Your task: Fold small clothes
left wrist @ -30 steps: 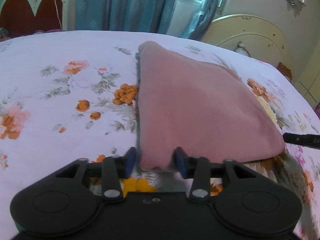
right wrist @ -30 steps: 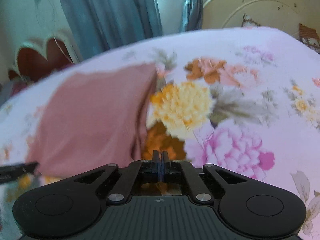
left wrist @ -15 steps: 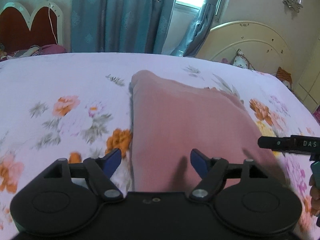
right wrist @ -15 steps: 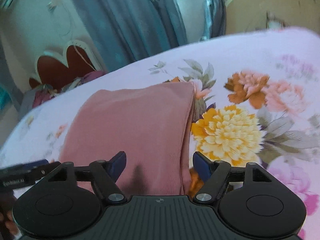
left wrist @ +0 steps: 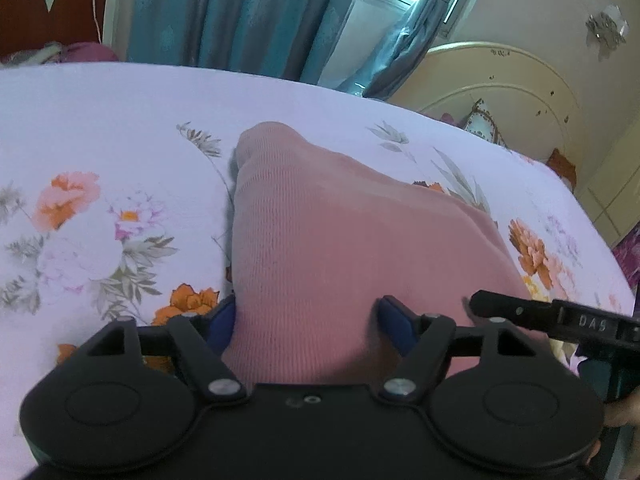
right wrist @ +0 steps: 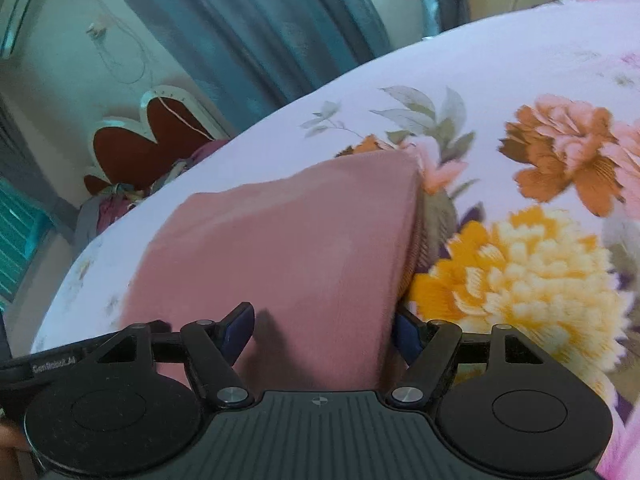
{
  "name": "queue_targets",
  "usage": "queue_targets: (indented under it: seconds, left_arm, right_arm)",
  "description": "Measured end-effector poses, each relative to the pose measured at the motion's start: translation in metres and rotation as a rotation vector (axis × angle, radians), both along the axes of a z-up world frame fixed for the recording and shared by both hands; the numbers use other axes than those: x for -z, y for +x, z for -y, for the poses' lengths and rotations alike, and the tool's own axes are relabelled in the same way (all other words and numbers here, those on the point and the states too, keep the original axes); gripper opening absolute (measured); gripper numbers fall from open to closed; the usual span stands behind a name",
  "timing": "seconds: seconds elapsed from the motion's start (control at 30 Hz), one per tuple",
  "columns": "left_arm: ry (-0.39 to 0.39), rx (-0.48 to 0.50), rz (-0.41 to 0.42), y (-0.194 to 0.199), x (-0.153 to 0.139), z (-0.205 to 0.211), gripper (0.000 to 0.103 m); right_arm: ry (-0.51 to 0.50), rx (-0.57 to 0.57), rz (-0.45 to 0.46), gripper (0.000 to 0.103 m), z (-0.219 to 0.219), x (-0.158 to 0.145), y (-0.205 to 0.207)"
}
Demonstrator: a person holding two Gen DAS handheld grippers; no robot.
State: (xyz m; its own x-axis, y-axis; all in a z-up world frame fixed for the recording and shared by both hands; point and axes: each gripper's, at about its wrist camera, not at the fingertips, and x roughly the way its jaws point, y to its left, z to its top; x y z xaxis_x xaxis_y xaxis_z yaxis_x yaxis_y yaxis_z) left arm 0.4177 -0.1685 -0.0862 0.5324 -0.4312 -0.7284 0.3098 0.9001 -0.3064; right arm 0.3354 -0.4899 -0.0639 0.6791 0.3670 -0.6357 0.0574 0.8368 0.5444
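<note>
Fingers of the left claw (left wrist: 306, 322) are closing astride the near left corner of the folded pink knit garment (left wrist: 340, 236) on the floral bedsheet (left wrist: 100, 128); the right claw (right wrist: 322, 330), shut a second ago, now straddles its right edge, spread, gripping nothing.

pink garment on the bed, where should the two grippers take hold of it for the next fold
Probably by the near hem of the pink garment, one corner each. It lies flat and already folded on the floral bedsheet, its near edge between both sets of fingers. The left gripper, now closing, straddles the left corner; the right gripper, open, straddles the right. Come in low from the near side.
</note>
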Motion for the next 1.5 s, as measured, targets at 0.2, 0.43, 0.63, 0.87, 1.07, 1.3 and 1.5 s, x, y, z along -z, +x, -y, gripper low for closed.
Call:
queue_targets:
  seconds: [0.2, 0.43, 0.63, 0.87, 1.07, 1.3, 1.5]
  left_arm:
    - [-0.02, 0.011, 0.016, -0.003, -0.003, -0.004, 0.052]
    - [-0.013, 0.009, 0.046, -0.006, -0.006, 0.0, 0.04]
    - [-0.002, 0.017, 0.093, -0.015, -0.021, 0.001, 0.03]
    - [-0.016, 0.035, 0.147, -0.031, -0.051, -0.002, 0.028]
    - [-0.012, 0.028, 0.189, -0.044, -0.077, -0.025, 0.028]
    - [-0.019, 0.022, 0.217, -0.052, -0.095, -0.094, 0.028]
    - [-0.048, 0.024, 0.225, -0.047, -0.102, -0.192, 0.028]
  right_arm:
    - [0.146, 0.019, -0.03, 0.029, 0.015, 0.016, 0.002]
    - [0.183, 0.034, -0.027, 0.025, 0.014, 0.016, 0.012]
    - [0.207, 0.039, 0.009, 0.022, 0.01, 0.003, 0.007]
    - [0.239, 0.01, 0.058, 0.022, -0.007, -0.028, 0.0]
    - [0.253, -0.025, 0.087, 0.022, -0.04, -0.052, -0.005]
    - [0.247, -0.062, 0.116, 0.022, -0.116, -0.076, -0.005]
    - [0.247, -0.053, 0.122, 0.022, -0.216, -0.091, -0.001]
